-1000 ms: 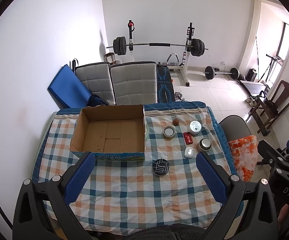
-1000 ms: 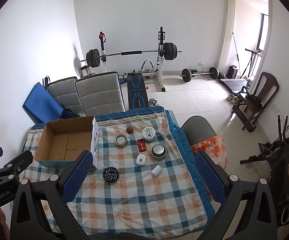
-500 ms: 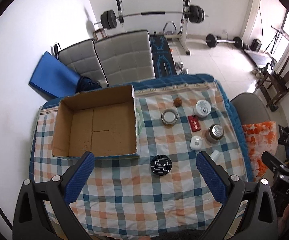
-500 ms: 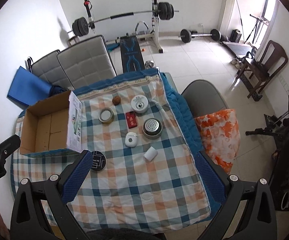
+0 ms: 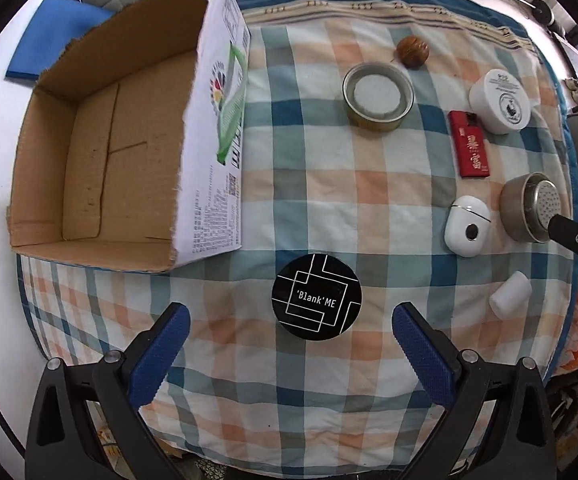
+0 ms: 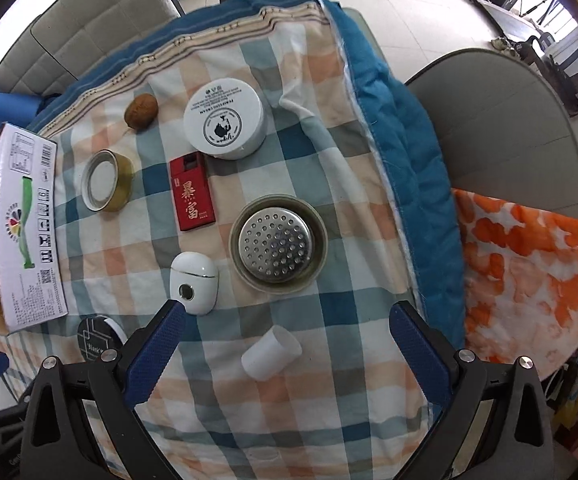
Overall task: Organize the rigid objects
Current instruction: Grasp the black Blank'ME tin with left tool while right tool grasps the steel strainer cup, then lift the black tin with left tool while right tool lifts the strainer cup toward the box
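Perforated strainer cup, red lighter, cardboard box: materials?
Perforated strainer cup: looks like metal, a shiny steel disc punched with holes inside a duller brass-toned rim.
Red lighter: probably glossy plastic, smooth red shell with gold printed characters; could be lacquered metal.
Cardboard box: corrugated cardboard, raw brown inside, torn top edges, white printed outer face.

Two wrist cameras look steeply down, close above a checked tablecloth.
The left view faces the open brown cardboard box and round black tin; the right sits further right over the perforated metal strainer. Both share these objects.
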The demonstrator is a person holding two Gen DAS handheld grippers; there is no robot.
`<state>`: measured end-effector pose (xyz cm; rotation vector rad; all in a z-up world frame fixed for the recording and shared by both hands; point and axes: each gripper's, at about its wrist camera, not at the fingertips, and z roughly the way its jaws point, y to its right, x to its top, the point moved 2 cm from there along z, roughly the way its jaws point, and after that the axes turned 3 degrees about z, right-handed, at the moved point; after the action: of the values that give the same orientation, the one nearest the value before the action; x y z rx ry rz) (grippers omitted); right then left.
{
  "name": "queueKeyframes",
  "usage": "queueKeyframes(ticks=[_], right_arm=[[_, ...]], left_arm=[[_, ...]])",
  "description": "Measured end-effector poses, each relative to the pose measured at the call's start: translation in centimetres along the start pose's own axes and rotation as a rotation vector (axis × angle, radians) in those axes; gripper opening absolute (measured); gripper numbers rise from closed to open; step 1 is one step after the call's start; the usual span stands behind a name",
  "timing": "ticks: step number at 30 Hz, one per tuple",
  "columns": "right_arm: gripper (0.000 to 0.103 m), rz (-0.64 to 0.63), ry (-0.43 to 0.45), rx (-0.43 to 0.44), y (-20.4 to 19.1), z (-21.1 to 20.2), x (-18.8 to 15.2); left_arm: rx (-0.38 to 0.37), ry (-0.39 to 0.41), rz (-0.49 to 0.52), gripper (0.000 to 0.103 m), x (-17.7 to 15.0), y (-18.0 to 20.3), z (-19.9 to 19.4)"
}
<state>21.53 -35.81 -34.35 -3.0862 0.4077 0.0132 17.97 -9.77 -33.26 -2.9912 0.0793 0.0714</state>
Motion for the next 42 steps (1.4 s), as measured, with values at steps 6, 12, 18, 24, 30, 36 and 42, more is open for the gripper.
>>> queueKeyframes(ticks=[6, 12, 18, 24, 30, 36, 42], right_arm=[[0.102, -0.006, -0.075, -0.021, -0.3, 4.6, 2.3], [0.099, -0.032, -0.112, -0.045, -0.7, 7.5, 3.8], [0.092, -0.07, -0.131, -0.1, -1.2, 10.4, 4.6], [0.09, -0.129, -0.125, -0.157, -2.8, 12.7, 5.0], [0.08, -0.192, -0.119, -0.198, -5.8, 14.5, 4.6], [0.075, -0.214, -0.151, -0.171, -7.1, 15.7, 4.5], [0.074, -0.23, -0.229, -0.15, -5.4, 17.2, 2.4]], left_arm=[[-0.029, -0.09, -0.056, 0.103, 0.6, 0.1, 4.5], [0.001, -0.114, -0.07, 0.103, 1.0, -0.1, 7.1], [0.059, -0.145, -0.031, 0.103, 1.3, 1.2, 9.7], [0.081, -0.177, -0.01, 0.103, 1.2, 2.7, 12.9], [0.076, -0.184, -0.008, 0.102, 0.6, 3.2, 15.5], [0.001, -0.179, -0.016, 0.082, 0.2, 2.8, 16.0], [-0.045, -0.163, -0.01, 0.074, -0.5, 2.7, 15.7]])
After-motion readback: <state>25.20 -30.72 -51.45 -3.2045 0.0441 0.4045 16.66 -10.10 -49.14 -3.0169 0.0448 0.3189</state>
